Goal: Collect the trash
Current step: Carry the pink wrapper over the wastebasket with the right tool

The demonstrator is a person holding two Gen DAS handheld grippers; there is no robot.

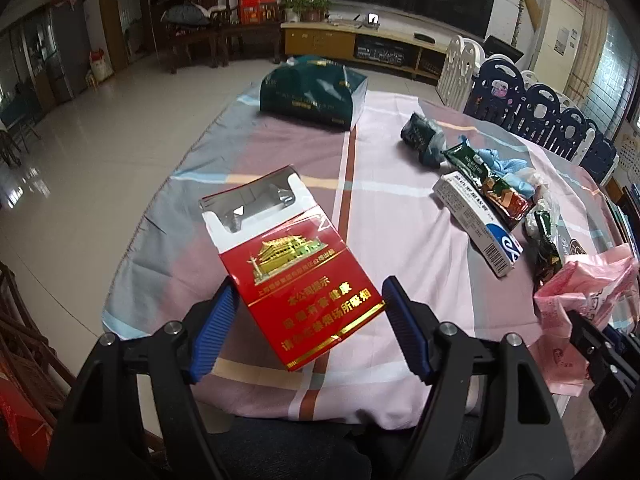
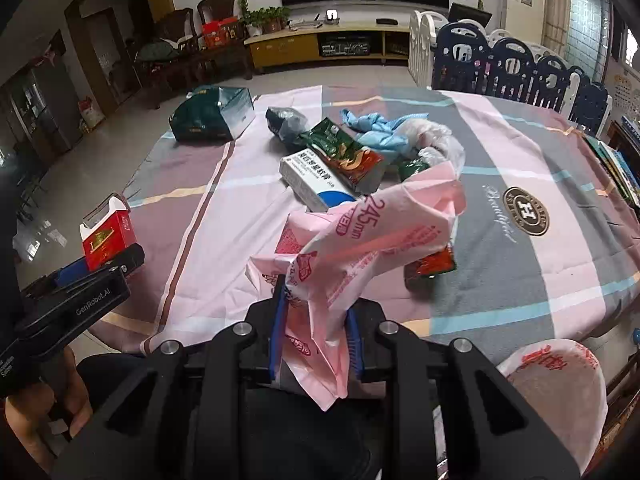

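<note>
My left gripper (image 1: 308, 292) holds a red cigarette pack (image 1: 296, 276) with its lid open, pads pressing both sides, above the near left of the checked tablecloth (image 1: 400, 280). The right wrist view shows that pack (image 2: 106, 240) at the left. My right gripper (image 2: 314, 300) is shut on a crumpled pink plastic bag (image 2: 376, 236), lifted over the cloth (image 2: 520, 280). The bag (image 1: 588, 292) also shows at the right edge of the left wrist view. Beyond it lie a white-and-blue medicine box (image 2: 316, 184), green snack wrappers (image 2: 344, 148), blue gloves (image 2: 376, 128) and a red-green wrapper (image 2: 432, 266).
A dark green carton (image 1: 314, 94) stands at the table's far left, a dark crumpled bag (image 1: 420, 136) beside it. A white and navy playpen fence (image 2: 500, 68) lines the far right. Books (image 2: 616, 160) sit past the right edge. A white bag with red print (image 2: 560, 380) sits at the near right.
</note>
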